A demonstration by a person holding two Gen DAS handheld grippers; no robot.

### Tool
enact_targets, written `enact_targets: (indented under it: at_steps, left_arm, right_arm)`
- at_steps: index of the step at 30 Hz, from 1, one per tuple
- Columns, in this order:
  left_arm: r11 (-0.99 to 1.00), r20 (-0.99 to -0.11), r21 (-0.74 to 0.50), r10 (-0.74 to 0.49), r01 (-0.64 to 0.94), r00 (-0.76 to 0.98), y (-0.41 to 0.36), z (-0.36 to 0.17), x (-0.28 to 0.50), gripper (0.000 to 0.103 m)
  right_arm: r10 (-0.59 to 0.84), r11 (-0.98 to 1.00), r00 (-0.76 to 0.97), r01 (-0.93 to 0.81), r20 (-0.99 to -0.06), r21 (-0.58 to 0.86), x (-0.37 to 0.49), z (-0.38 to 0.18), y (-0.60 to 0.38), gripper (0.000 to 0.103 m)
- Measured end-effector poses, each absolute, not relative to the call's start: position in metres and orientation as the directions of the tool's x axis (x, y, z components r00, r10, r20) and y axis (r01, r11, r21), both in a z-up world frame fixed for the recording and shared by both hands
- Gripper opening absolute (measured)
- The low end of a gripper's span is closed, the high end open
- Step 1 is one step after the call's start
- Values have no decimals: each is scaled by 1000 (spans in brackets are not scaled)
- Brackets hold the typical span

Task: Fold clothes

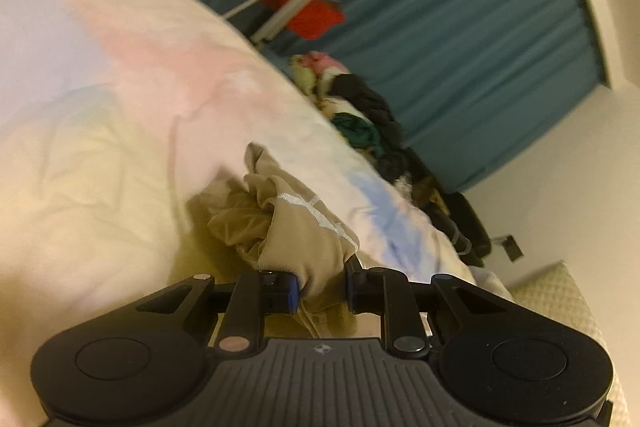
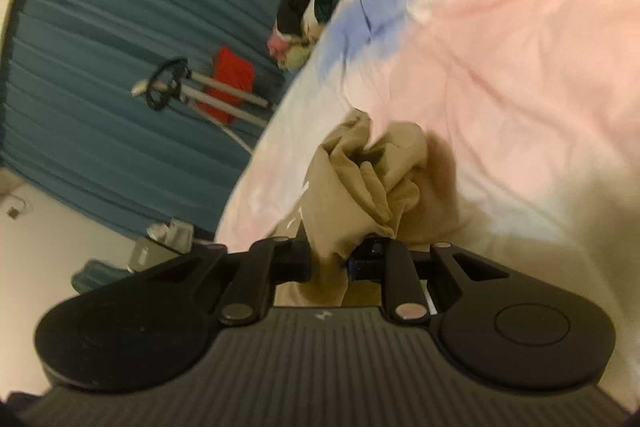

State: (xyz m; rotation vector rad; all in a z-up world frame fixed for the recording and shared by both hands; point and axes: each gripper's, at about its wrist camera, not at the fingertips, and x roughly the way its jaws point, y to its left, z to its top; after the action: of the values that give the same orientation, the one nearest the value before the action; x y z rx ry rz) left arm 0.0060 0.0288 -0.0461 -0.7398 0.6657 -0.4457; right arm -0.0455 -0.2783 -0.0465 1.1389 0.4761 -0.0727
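Tan garment gripped by both claws over the bed

The tan garment (image 1: 304,227) is pinched by the left claw (image 1: 322,289) and likewise clenched in the right claw (image 2: 330,261), bunched just above the pastel bedspread (image 1: 120,107). A pile of clothes (image 1: 360,115) is seen at the bed's far edge, before a teal curtain (image 1: 480,27).

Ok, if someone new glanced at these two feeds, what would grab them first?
Probably the crumpled tan garment, bunched between both grippers: the left gripper and right gripper are each clamped on it. Beneath it lies a pastel tie-dye bedspread, with a teal curtain and a heap of dark clothes behind.
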Motion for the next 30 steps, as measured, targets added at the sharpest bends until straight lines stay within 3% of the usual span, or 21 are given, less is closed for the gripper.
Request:
enact_targets:
  at_steps: [4,11,17,23,27,30]
  left_arm:
    - [641,-361,-739,-635,205,683,10,-28,-7,22]
    - [630,-400,-735,-701,250,590,-66,-9,14,22]
    - [633,-446,-742,-711,220,544,-167,22,100,21]
    - [612,-428,-755,-732,235,531,-263,62,197,21]
    - [639,-418,-708,-722,300,551,-298,48,218,22]
    - [685,-460,-648,-701,333,546,-314,14,220,22]
  right_arm:
    - [135,416,913,300,-384,859,-69,-28,-306,19]
    - [82,385,903,362,-422,849,-82,-11,-367,19]
    - [-4,420,884,425,-467,802,-17,19,-446,19]
    - [-147,528,915,394,-376,752,44,82,-506,18]
    - [-191,572,935,353,-299,740,58,71,-527,18]
    - [-182,565,913,401,-364,721,59,22,-531,19]
